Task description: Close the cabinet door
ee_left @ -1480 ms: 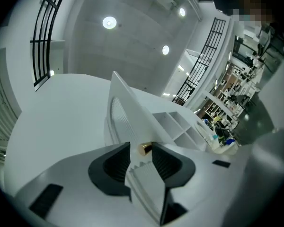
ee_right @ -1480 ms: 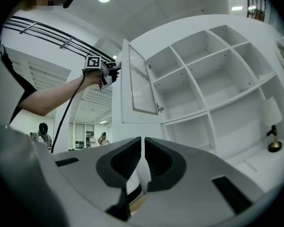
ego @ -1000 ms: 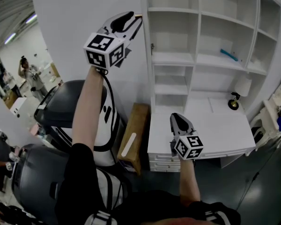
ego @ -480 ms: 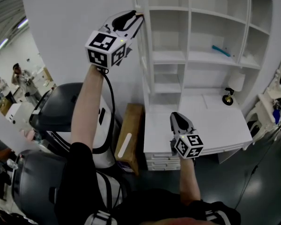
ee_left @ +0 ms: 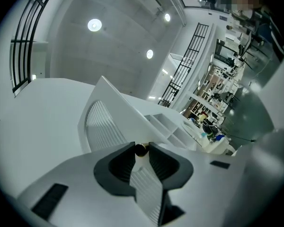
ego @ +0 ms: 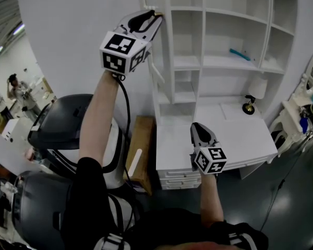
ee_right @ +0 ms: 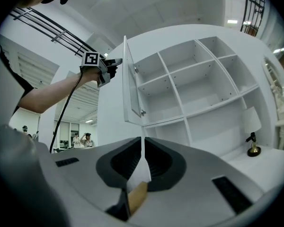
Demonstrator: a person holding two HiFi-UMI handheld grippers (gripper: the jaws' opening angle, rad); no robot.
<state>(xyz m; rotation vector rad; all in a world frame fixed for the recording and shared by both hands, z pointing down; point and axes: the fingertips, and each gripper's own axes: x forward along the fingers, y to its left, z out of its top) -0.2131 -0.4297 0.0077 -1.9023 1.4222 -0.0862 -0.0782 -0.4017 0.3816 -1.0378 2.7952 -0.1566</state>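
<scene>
My left hand-held gripper (ego: 155, 15), jaws just closing, pinches the small knob (ee_left: 141, 150) on the cabinet door (ee_right: 131, 79), which stands swung out from the white shelves (ego: 219, 61). My right hand-held gripper (ego: 195, 129) hangs closed and empty over the table (ego: 240, 134), near a brass lamp (ego: 248, 106). A wooden box (ego: 140, 145) stands beside the cabinet.

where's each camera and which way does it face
Head view: person's head, steeply down at the white open-shelf cabinet; shows both arms, left gripper, right gripper.
Left gripper view: on that gripper, facing the white cabinet door; its fingers, just closing, pinch the small round dark knob.
Right gripper view: on that gripper, facing the cabinet; fingers together, left arm visible.
Shared: head and right gripper views both show the left gripper.
</scene>
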